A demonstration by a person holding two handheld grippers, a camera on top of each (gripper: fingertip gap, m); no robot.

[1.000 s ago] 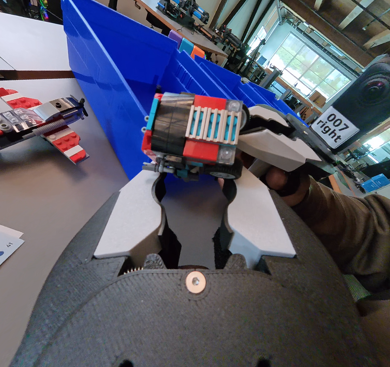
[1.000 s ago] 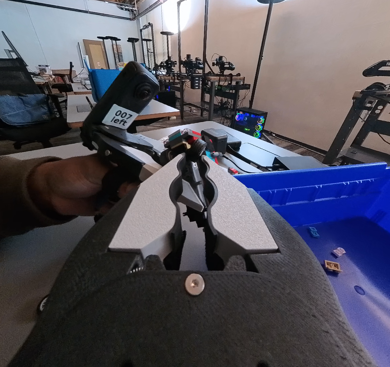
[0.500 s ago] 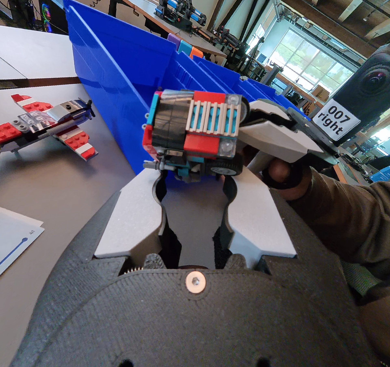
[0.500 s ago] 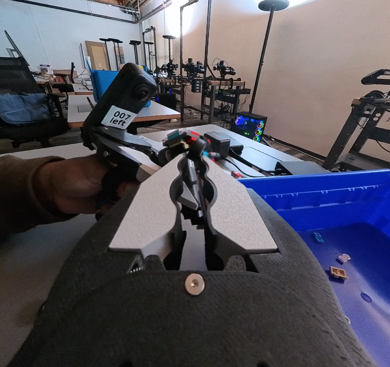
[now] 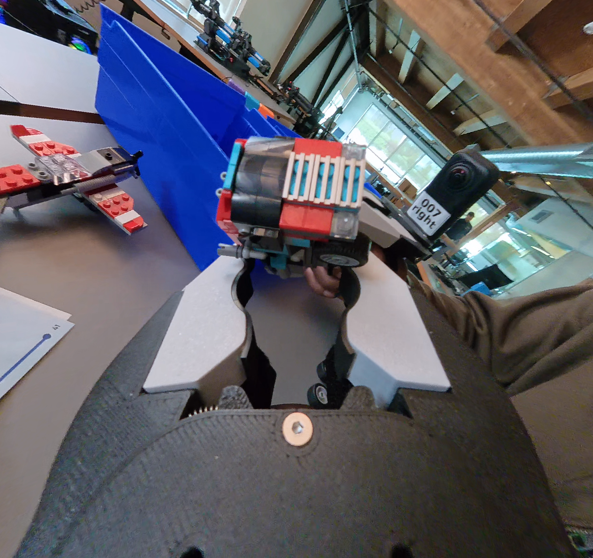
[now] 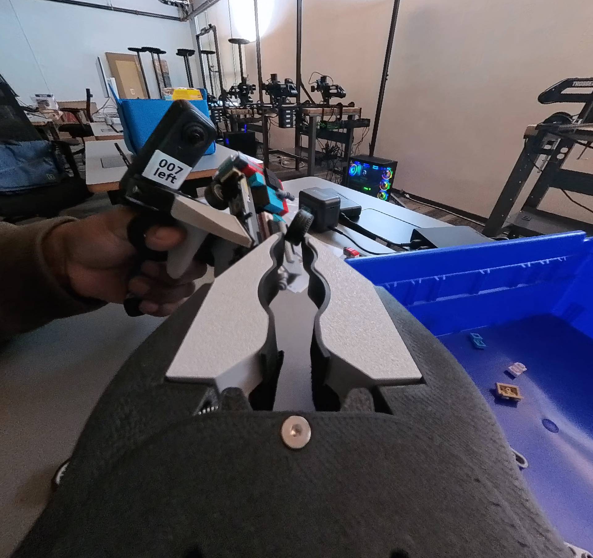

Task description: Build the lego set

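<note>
**Toy truck held between two hand-held grippers**

The left hand-held gripper (image 5: pixel 296 261) clamps the brick-built toy truck (image 5: pixel 292 196) across its underside, fingers wide apart, lifting it above the bench (image 5: pixel 80 269), likely to steady it. At 3 o'clock the right hand-held gripper (image 6: pixel 292 241) is nearly closed, pinching a black wheel (image 6: pixel 300 225). Farther off: the blue bin (image 6: pixel 481 273) at 11 o'clock, a toy plane (image 5: pixel 64 176) at 9.

Two close wrist cameras face each other, sharing the toy truck (image 5: pixel 293 202) and blue bin (image 6: pixel 481 273).
</note>
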